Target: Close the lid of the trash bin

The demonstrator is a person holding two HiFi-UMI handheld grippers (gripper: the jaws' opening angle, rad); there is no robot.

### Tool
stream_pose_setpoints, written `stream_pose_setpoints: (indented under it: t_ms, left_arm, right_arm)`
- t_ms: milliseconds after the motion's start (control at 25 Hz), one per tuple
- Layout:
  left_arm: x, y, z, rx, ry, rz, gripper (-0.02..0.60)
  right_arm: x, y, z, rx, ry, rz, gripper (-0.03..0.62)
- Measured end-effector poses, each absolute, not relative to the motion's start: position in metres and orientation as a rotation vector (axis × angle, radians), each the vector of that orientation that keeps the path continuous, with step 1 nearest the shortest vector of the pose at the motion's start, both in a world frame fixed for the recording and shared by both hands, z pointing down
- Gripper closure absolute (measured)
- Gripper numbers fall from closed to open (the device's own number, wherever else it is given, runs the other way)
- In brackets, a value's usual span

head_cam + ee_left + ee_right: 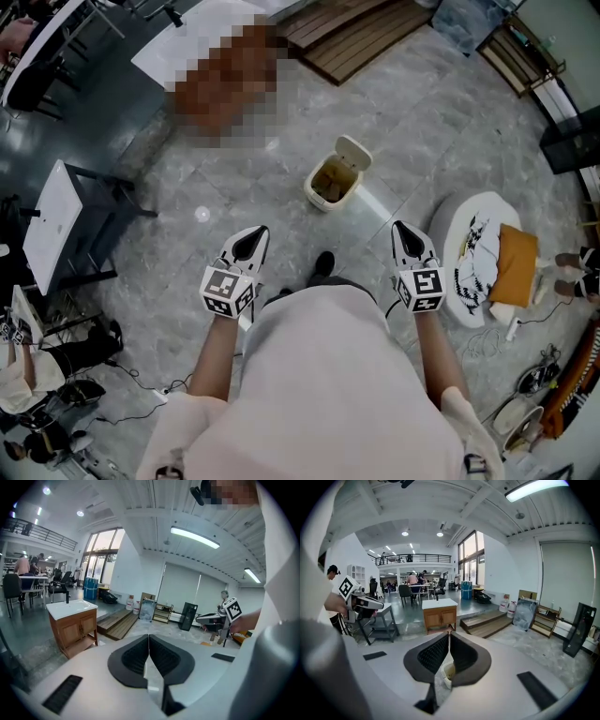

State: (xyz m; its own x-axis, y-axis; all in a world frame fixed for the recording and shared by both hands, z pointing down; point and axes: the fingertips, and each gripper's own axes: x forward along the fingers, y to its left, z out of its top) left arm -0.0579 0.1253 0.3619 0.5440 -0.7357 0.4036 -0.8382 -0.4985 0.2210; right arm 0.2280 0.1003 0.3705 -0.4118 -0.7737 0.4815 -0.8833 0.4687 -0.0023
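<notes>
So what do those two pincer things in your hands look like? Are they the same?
Yes, they match. The left gripper and the right gripper are white, with pointed black jaws lined with bumpy black pads. Each carries a cube covered in black-and-white square markers. The person wears a pale top with short sleeves.

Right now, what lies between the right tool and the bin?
Only bare floor up to the bin, seen in the head view.
</notes>
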Motion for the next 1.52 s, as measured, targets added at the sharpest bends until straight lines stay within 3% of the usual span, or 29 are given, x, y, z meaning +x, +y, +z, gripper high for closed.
stream_pose_setpoints:
  t_ms: [680,1520]
  left_arm:
    - [-0.012,0.071,0.376,2.375,-1.306,0.385,0.563]
    - [-0.077,-0.027,0.405,2.482,-1.032,0.512,0.563]
  right_arm:
    - [0.254,0.036,0.396,1.270,-2.332,0.355,0.562]
    - [0.178,-0.018,0.431,1.293,-2.166,0.448,0.562]
